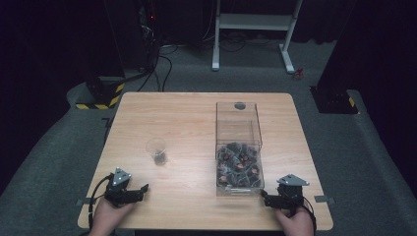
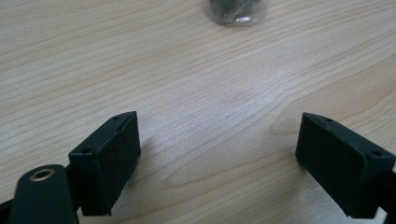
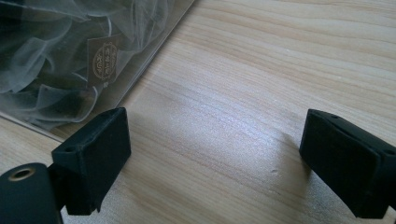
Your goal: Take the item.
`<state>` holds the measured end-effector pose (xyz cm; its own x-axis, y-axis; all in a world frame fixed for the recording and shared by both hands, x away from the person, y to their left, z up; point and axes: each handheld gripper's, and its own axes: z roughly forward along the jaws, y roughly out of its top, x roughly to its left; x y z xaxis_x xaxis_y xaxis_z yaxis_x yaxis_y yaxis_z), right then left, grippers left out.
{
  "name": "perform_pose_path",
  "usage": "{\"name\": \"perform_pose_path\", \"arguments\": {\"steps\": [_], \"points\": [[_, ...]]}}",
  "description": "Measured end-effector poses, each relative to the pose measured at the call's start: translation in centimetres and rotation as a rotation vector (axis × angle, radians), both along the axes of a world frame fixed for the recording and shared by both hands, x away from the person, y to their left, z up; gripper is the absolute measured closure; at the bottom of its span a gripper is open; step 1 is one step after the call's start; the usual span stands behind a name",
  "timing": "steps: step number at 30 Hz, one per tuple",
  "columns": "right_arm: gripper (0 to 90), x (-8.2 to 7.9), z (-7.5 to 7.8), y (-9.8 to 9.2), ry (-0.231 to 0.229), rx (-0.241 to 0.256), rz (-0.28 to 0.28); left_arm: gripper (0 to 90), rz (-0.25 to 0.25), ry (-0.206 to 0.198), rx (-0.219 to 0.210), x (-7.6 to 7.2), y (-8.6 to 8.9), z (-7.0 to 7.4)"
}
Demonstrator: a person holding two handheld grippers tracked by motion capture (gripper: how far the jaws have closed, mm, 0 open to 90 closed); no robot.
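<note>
Both the left tongs (image 1: pixel 143 188) and the right tongs (image 1: pixel 264 195) rest on the surface (image 1: pixel 196 113) with jaws wide apart, empty. The clear box (image 1: pixel 239 147) is the landmark: tea bags (image 1: pixel 238 164) are heaped in its near end, just left of the right tongs, and a small plastic cup (image 1: pixel 157 151) stands well to its left. The bags look light, soft and easily torn, so pinching one gently by a loose mesh corner seems safest.

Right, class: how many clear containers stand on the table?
2. A small cup stands left of centre, ahead of the left hand-held gripper. A tall box of tea bags stands right of centre, beside the right hand-held gripper.
</note>
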<state>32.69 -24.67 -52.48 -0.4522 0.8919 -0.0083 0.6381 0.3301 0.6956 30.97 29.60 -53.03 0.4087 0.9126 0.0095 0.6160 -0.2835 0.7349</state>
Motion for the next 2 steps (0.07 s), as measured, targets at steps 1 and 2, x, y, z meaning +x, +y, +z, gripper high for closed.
{"name": "perform_pose_path", "arguments": {"steps": [1,2], "points": [[8.4,0.01,0.0,0.0,0.0,0.0,0.0,14.0,0.001,0.002,0.001,-0.02,0.0,0.01],[8.4,0.03,0.01,0.01,0.002,0.001,0.0,14.0,0.001,0.002,0.001,-0.02,0.01,0.01]]}}
